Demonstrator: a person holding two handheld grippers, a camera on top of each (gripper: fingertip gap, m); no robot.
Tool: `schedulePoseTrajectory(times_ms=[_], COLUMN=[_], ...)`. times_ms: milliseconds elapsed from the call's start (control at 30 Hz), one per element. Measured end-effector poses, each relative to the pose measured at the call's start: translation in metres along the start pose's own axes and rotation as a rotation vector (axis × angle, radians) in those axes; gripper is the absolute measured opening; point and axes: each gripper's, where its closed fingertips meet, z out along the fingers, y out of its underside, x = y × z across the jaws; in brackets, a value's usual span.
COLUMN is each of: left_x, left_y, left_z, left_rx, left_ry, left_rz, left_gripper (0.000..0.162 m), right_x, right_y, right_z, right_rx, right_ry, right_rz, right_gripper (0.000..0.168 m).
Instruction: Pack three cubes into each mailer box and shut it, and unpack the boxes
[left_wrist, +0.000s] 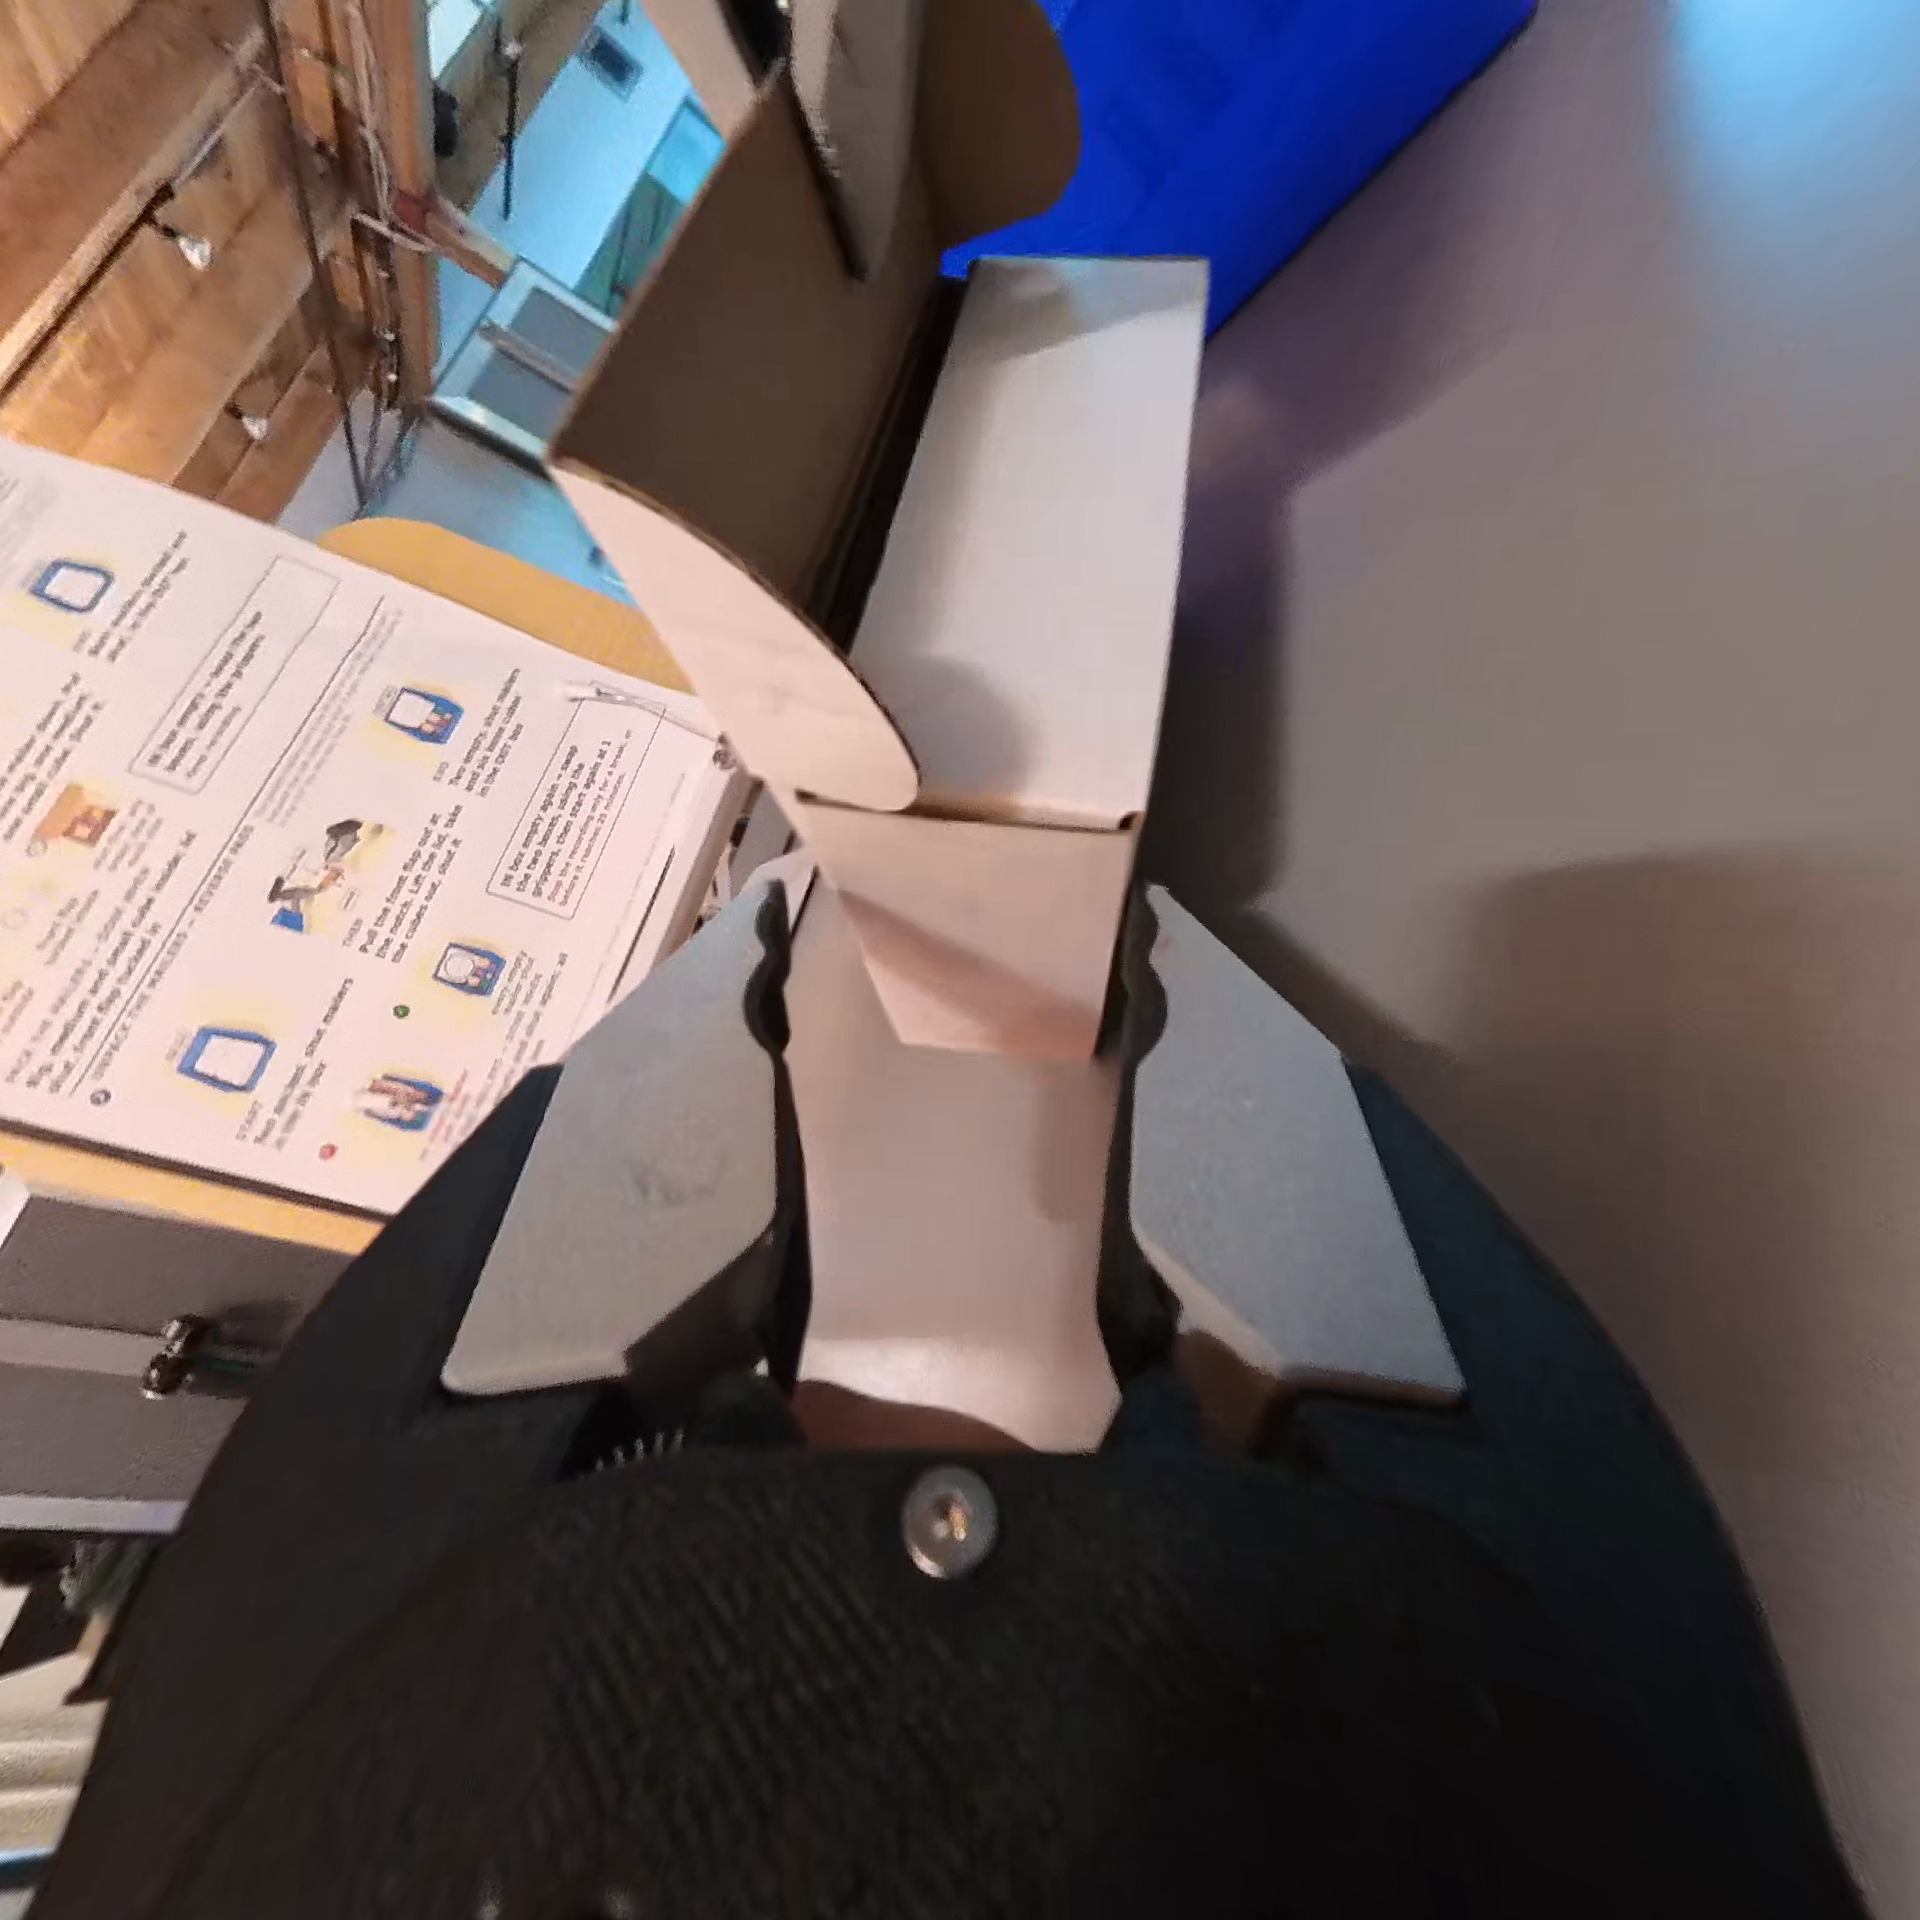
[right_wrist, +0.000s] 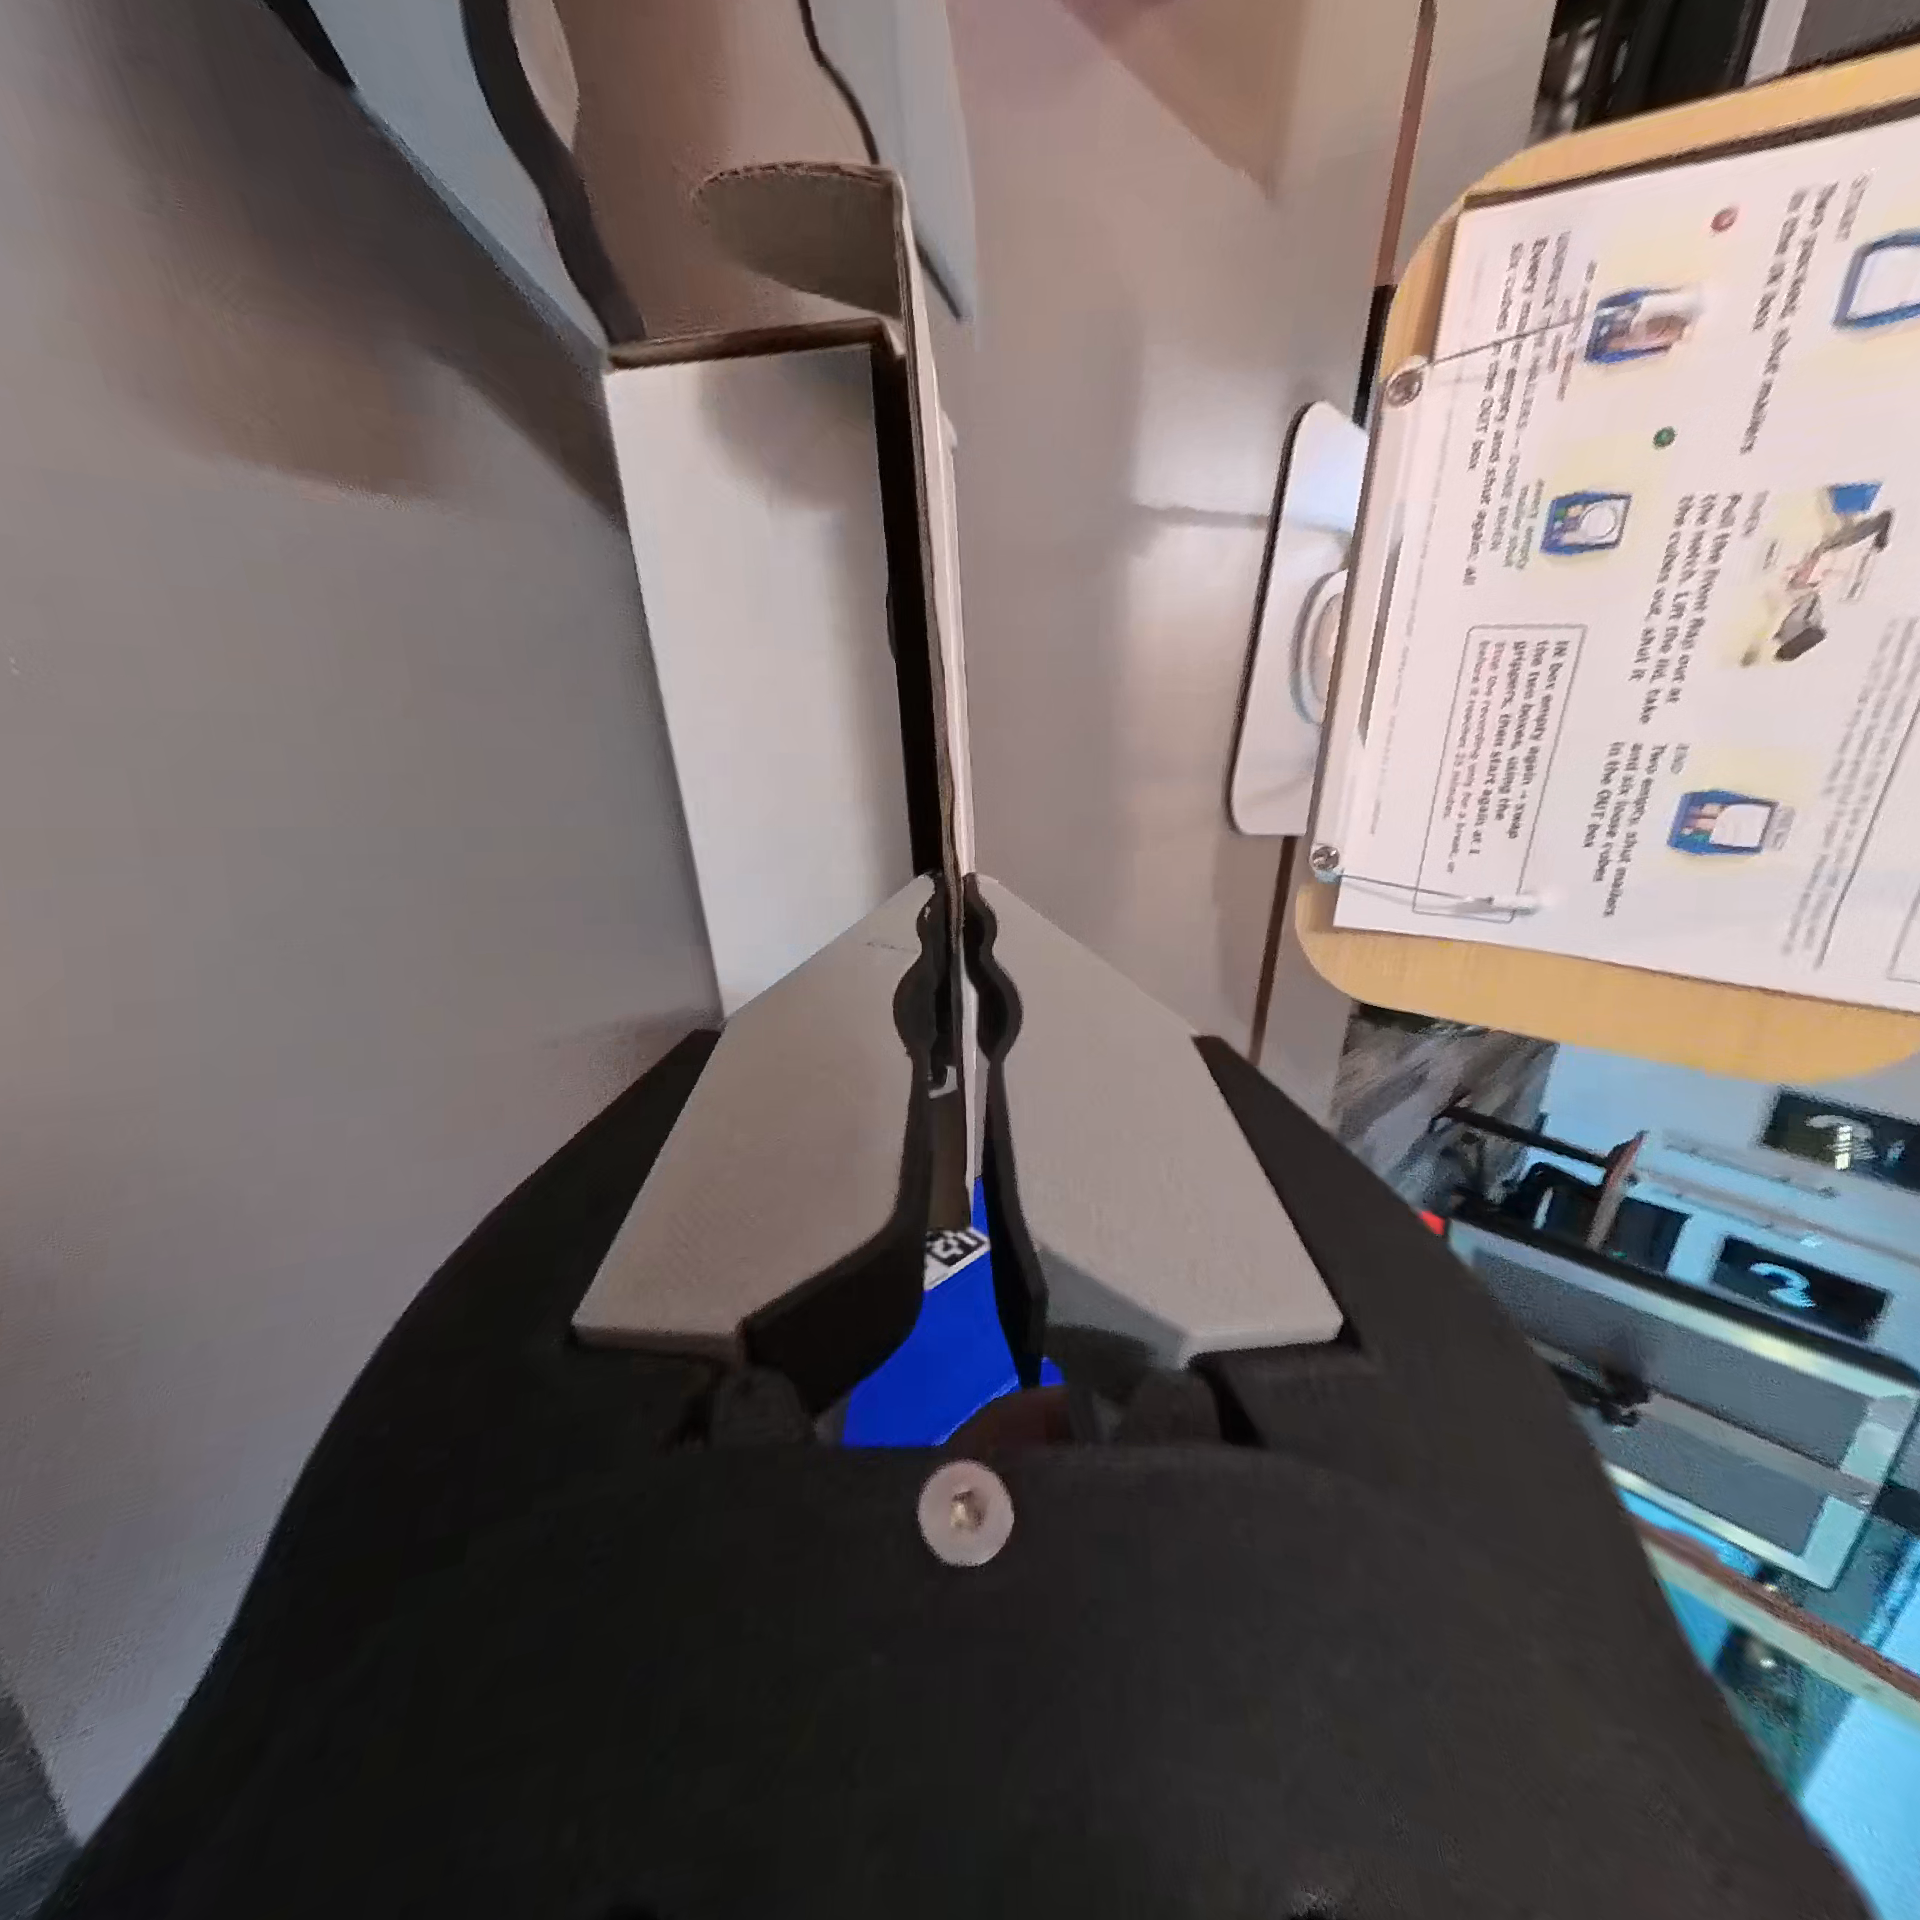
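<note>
In the left wrist view, at nine o'clock, an instruction sheet (left_wrist: 312, 831) on a wooden board is lying beside the work. Moving toward centre, the white mailer box (left_wrist: 1039, 582) is running from six up toward twelve o'clock, its lid (left_wrist: 727, 343) swung open and a rounded side flap (left_wrist: 769, 675) sticking out toward nine o'clock. The left gripper (left_wrist: 951, 977) is straddling the near end wall of the box, its jaws set fairly wide with that end between them; the right finger seems to be touching the wall, but whether the left one is pressing I cannot tell. At one o'clock a blue bin (left_wrist: 1247, 125) is showing behind the box, and the grey table (left_wrist: 1610, 623) is filling the right side.

In the right wrist view, the box body (right_wrist: 758, 644) is standing at ten to eleven o'clock. At centre the right gripper (right_wrist: 958, 935) is pinching narrowly on a thin cardboard panel (right_wrist: 940, 582), seen edge on and running toward twelve o'clock; it looks like the lid or its front flap. At two to three o'clock the same sheet (right_wrist: 1662, 540) is lying on its board.

No cubes are appearing in either view, and the box interior is hidden. Judging from this, the box is being opened or closed; which phase, and how many boxes are done, cannot be told.
</note>
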Motion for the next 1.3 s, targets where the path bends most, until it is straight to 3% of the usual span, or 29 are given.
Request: schedulePoseTrajectory(times_ms=[33,267,367,500,633,800,933,1300], left_x=[-0.003,0.003,0.022,0.049,0.035,0.043,0.034,0.033], left_y=[0.001,-0.01,-0.027,-0.03,-0.042,-0.034,-0.035,-0.024], left_z=[-0.005,-0.062,-0.071,-0.051,-0.027,-0.006,-0.002,0.005], left_rx=[0.002,0.045,-0.004,-0.212,-0.255,-0.335,-0.341,-0.435], left_ry=[-0.015,-0.022,0.011,0.125,0.043,0.088,0.063,0.095], left_rz=[-0.014,-0.109,-0.058,-0.01,0.072,0.116,0.141,0.209], left_gripper=[0.062,0.043,0.055,0.096,0.097,0.103,0.093,0.097], right_x=[0.001,-0.002,-0.004,-0.01,-0.014,-0.016,-0.018,-0.02], right_y=[0.0,-0.012,-0.017,-0.022,-0.027,-0.031,-0.03,-0.033], right_z=[0.0,0.001,0.0,-0.002,-0.005,-0.008,-0.01,-0.01], right_rx=[-0.01,-0.042,-0.051,-0.066,-0.067,-0.061,-0.065,-0.052], right_ry=[-0.016,-0.095,-0.105,-0.12,-0.131,-0.14,-0.145,-0.167], right_rz=[0.019,0.103,0.114,0.107,0.117,0.121,0.113,0.123], right_gripper=[0.0,0.0,0.0,0.0,0.0,0.0,0.0,0.002])
